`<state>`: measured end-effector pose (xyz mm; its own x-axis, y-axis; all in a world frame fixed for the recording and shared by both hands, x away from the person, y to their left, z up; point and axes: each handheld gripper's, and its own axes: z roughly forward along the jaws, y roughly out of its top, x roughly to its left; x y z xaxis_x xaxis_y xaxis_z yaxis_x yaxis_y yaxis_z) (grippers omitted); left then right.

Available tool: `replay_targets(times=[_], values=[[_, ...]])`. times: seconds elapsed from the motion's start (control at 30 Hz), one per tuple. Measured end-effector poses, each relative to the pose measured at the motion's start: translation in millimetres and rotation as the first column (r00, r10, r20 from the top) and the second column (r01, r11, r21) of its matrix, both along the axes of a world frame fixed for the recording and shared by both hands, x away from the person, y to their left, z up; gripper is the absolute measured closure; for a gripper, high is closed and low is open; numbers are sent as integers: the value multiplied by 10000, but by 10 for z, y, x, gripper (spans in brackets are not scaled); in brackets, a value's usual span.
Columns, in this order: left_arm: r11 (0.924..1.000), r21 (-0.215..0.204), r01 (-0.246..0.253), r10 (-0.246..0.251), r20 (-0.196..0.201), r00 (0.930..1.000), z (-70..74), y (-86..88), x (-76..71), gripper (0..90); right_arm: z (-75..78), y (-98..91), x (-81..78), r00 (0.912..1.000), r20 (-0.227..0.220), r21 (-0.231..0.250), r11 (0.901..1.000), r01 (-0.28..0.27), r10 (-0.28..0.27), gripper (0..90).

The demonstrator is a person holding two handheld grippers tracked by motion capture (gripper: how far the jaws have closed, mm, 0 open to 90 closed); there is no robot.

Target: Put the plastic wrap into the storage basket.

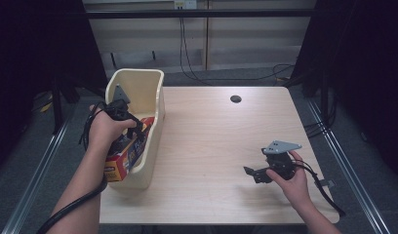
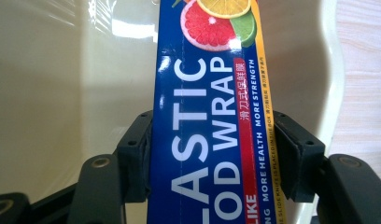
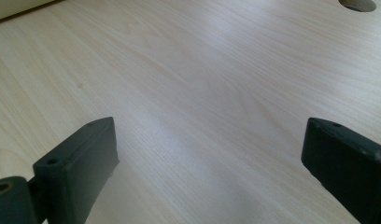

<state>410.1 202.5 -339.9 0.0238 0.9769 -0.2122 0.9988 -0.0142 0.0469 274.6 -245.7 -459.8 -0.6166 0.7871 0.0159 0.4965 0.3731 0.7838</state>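
The high view sits above the near edge of the desk (image 1: 211, 146), looking forward and down, so the whole top and the floor behind it fit in. The left gripper view rides on the left claw (image 1: 133, 127) and is jammed right up against the plastic wrap box (image 2: 212, 130), with the cream bin (image 2: 62, 93) wall just behind; both also turn up at the left of the high view. The right gripper view rides on the right claw (image 1: 253, 173), low and close over bare wood, facing the desk's cable hole (image 3: 357, 4), which the high view catches too.
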Motion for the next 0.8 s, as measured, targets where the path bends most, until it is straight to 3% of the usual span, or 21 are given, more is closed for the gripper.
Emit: replay_targets(times=[0.1, 0.3, 0.57, 0.63, 0.7, 0.8], values=[[10000, 51, -49, 48, 99, 9999, -1, -5, -4, 396, -1, 0, 1, 10000, 0, -12, 10000, 2, -2, 32], [9999, -60, -90, 89, -94, 9999, -3, 9, 7, 391, 0, 0, 0, 10000, 21, -29, 10000, 10, -10, 32], [9998, -37, 176, -176, 124, 9998, 21, -4, -2, 380, -3, 2, 0, 10000, 28, -36, 10000, 6, -6, 32], [9996, -255, 93, -83, 381, 9992, 55, 6, -2, 371, -2, 5, -1, 10000, 51, -22, 10000, 1, 0, 32], [9991, -431, 23, 17, 930, 9957, 139, 20, 0, 327, -2, 7, -1, 10000, 65, -30, 10000, 6, -6, 32], [9992, -364, 193, -153, 1077, 9941, 216, 26, -3, 294, -3, 8, 1, 10000, 59, -33, 10000, -22, 22, 32]])
